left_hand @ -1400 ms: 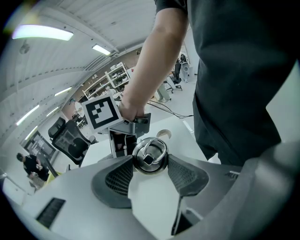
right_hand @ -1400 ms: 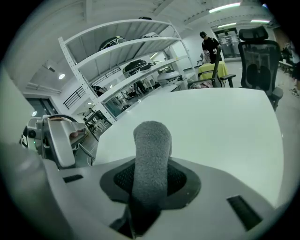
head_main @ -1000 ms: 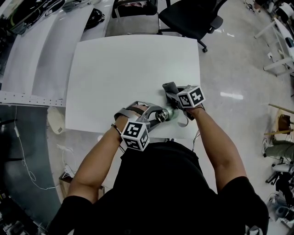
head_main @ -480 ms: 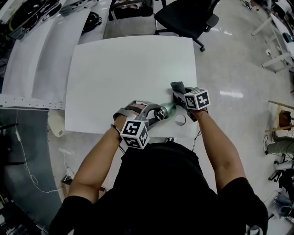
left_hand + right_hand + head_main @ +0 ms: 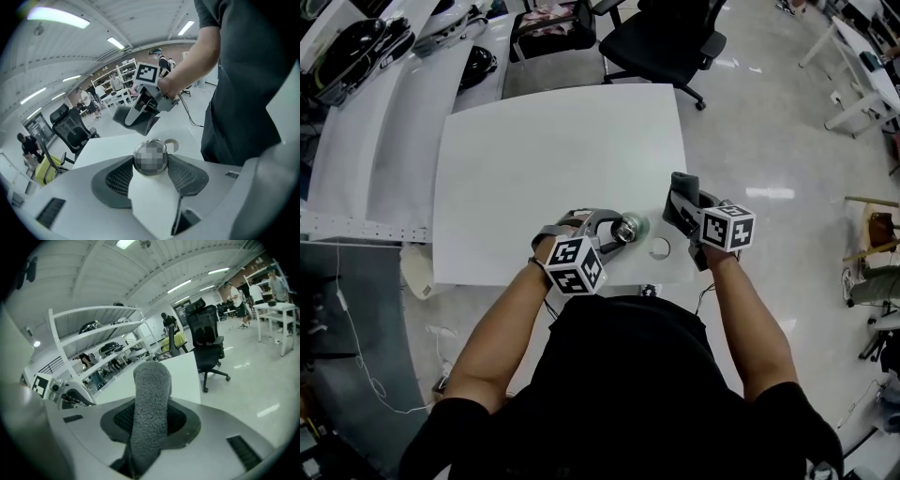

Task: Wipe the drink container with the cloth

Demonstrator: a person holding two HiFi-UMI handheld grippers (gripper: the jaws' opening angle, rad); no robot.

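Note:
In the head view, the shiny metal drink container [image 5: 629,228] lies tilted near the table's front edge, held by my left gripper [image 5: 622,231]. The left gripper view shows its rounded end [image 5: 150,157] pinched between both pads [image 5: 119,177]. My right gripper [image 5: 685,201] hovers to the right of the container, apart from it, shut on a folded grey cloth [image 5: 682,190]. That cloth [image 5: 150,404] stands up between the jaws in the right gripper view. From the left gripper view, the right gripper [image 5: 143,105] and cloth [image 5: 136,121] hang just beyond the container.
A small white ring-shaped lid [image 5: 660,248] lies on the white table [image 5: 553,141] between the two grippers. A black office chair [image 5: 661,42] stands past the far edge. The table's right edge is close to my right gripper. A second bench [image 5: 384,112] runs along the left.
My right gripper has carried the cloth to the right, away from the container it was next to. The ring-shaped lid now shows between the grippers. The left gripper has kept its hold.

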